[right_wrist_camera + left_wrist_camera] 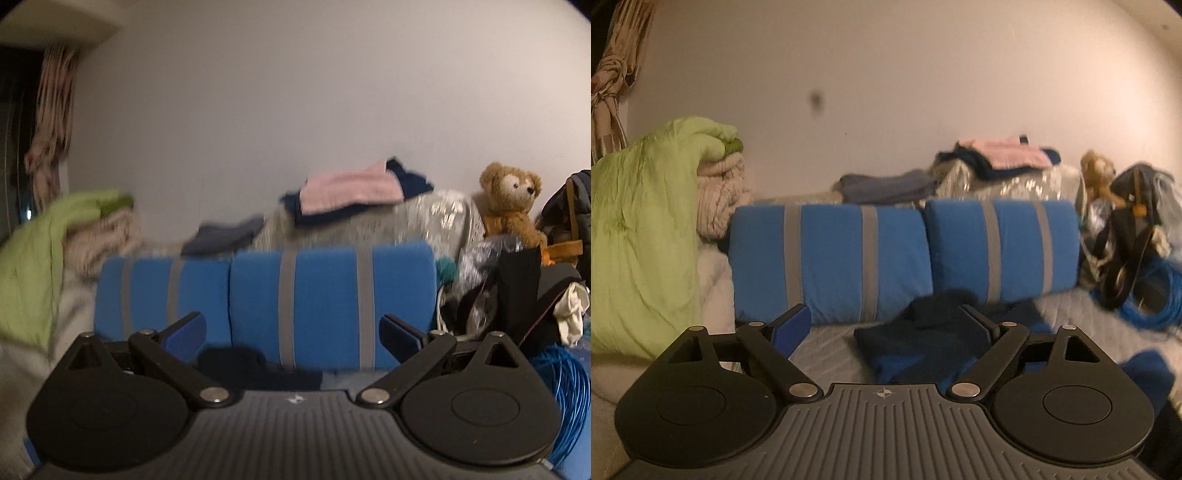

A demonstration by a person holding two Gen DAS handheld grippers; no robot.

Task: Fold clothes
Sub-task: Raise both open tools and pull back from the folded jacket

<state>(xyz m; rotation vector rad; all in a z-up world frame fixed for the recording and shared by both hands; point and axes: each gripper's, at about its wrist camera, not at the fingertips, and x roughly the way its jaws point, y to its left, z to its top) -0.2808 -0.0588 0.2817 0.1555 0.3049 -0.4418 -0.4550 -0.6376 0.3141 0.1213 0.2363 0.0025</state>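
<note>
A crumpled dark navy cloth garment (923, 332) is seen unfolded on the near bed, before the blue grey-striped pillows (905, 258). Left gripper (886, 325) and right gripper (291, 332) are spread, empty; folding is judged unstarted.

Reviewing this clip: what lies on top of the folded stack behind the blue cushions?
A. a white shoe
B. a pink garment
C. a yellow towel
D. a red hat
B: in the right wrist view a pink garment rests on dark navy clothes, up behind the blue cushions.
</note>
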